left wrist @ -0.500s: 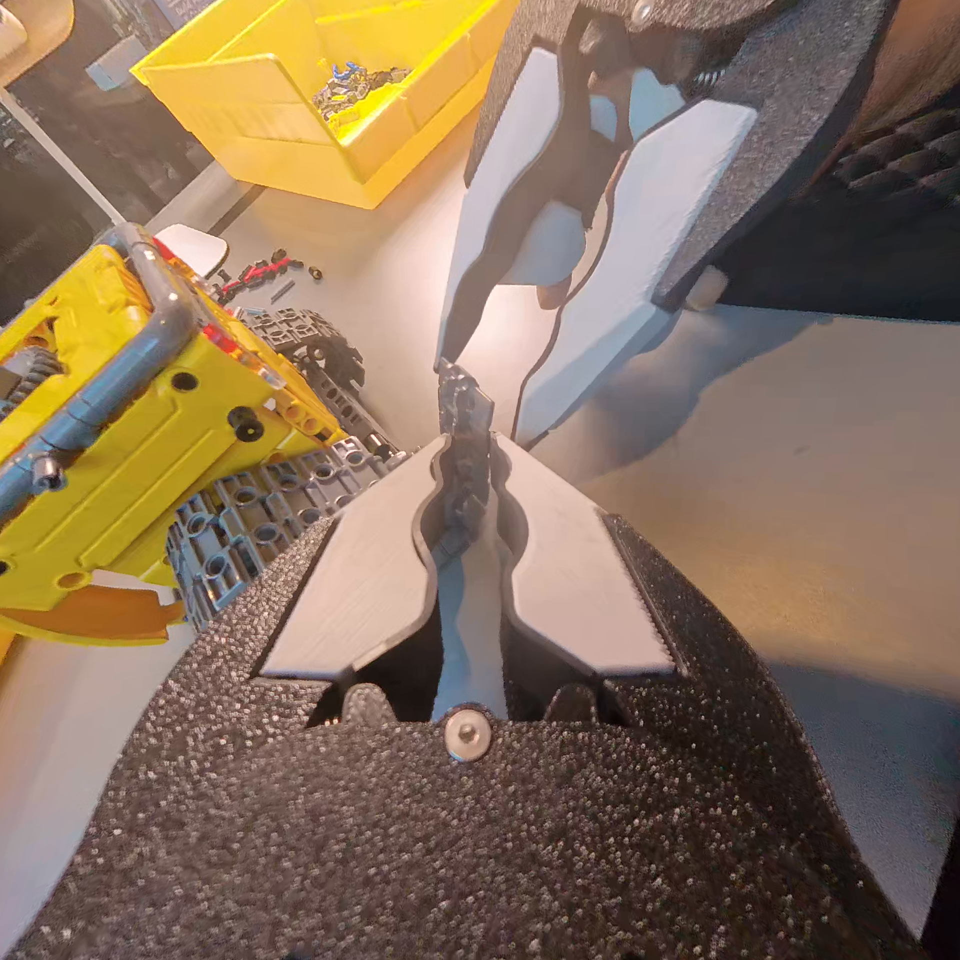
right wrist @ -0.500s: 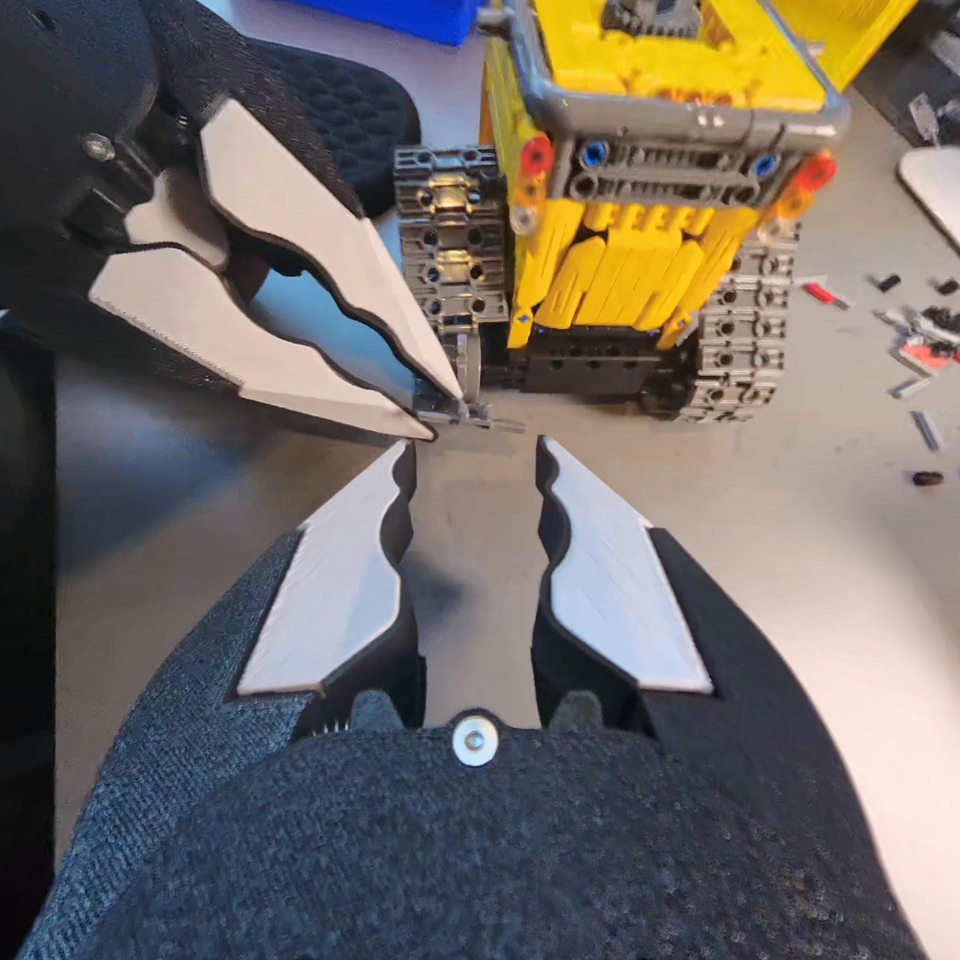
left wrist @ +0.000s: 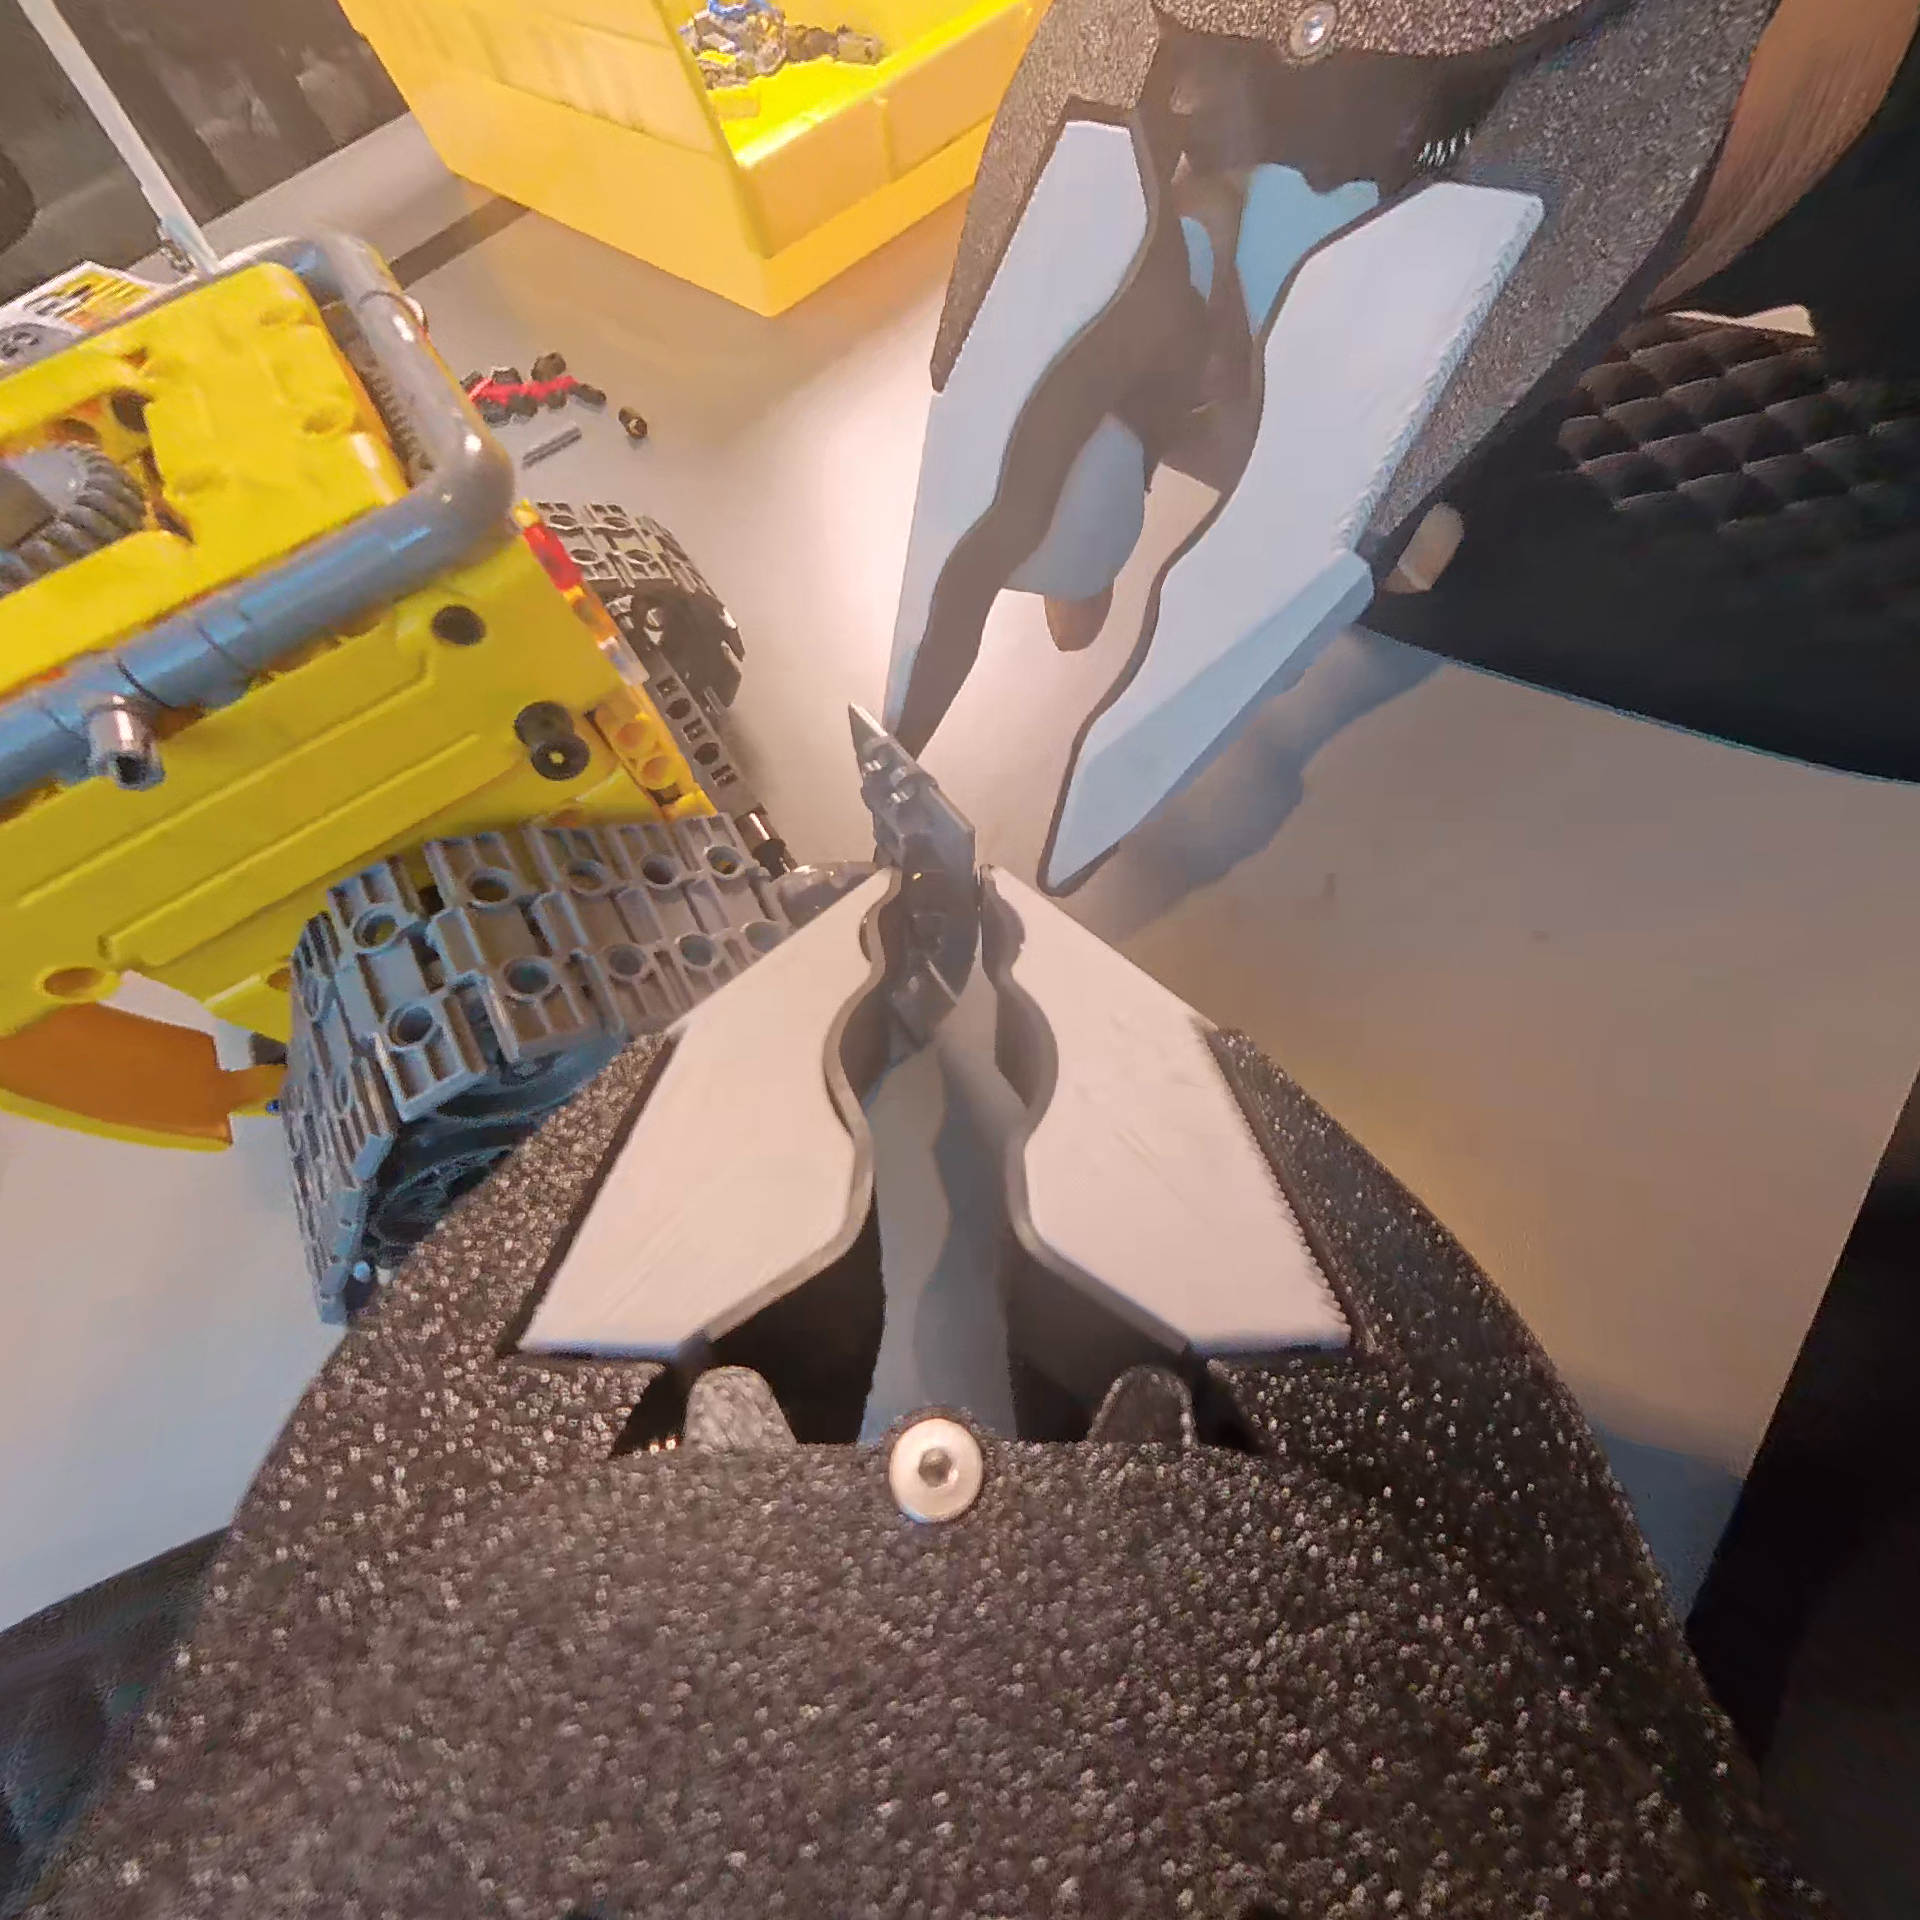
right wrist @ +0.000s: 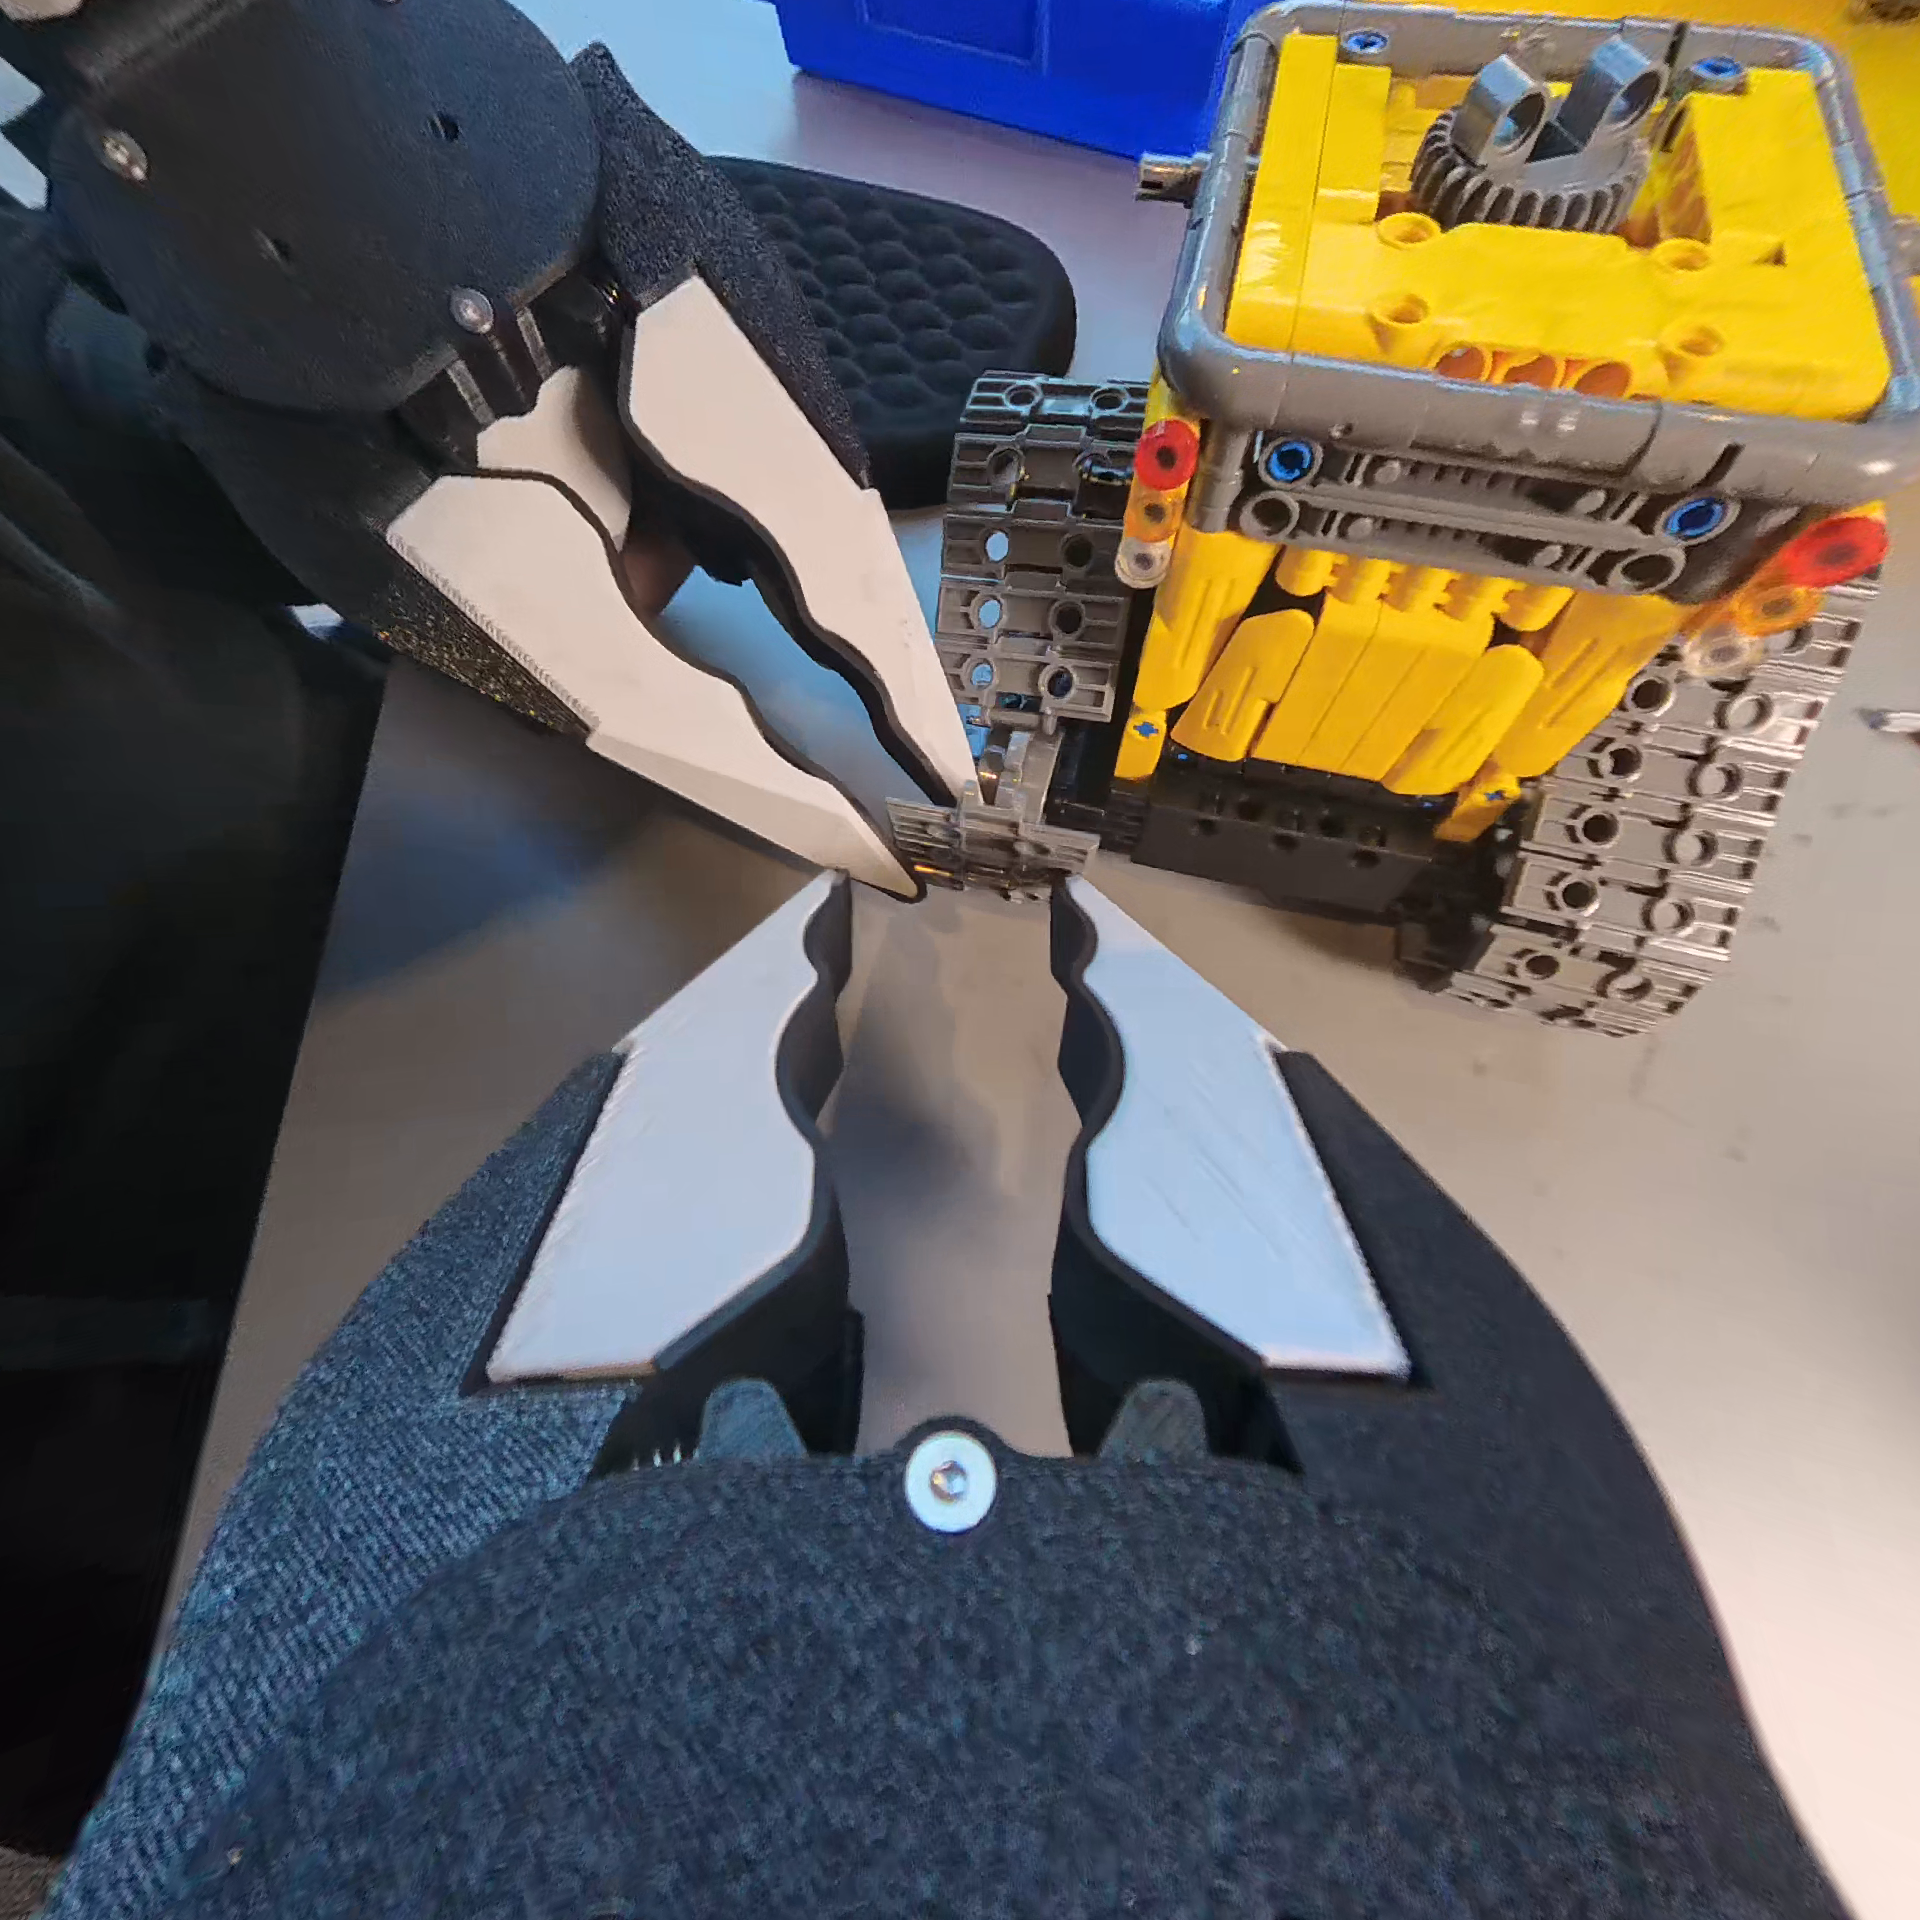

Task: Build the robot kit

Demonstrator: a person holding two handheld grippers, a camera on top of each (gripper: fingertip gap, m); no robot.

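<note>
Grey track link [left wrist: 920, 862] is sitting pinched between the tips of the left hand-held gripper [left wrist: 928, 894], at the centre of the left wrist view. Facing it from the upper right of that frame, the right hand-held gripper [right wrist: 951, 899] is spreading its fingers wide, one tip just touching the link. Yellow tracked model [right wrist: 1507, 499] is standing on the surface [right wrist: 1558, 1247] at the upper right of the right wrist view.

A hobby or lab workbench: grey tabletop [left wrist: 1455, 987], yellow parts bin [left wrist: 727, 187], scattered brick pieces [left wrist: 530, 390], half-built tracked model [right wrist: 1455, 540].
</note>
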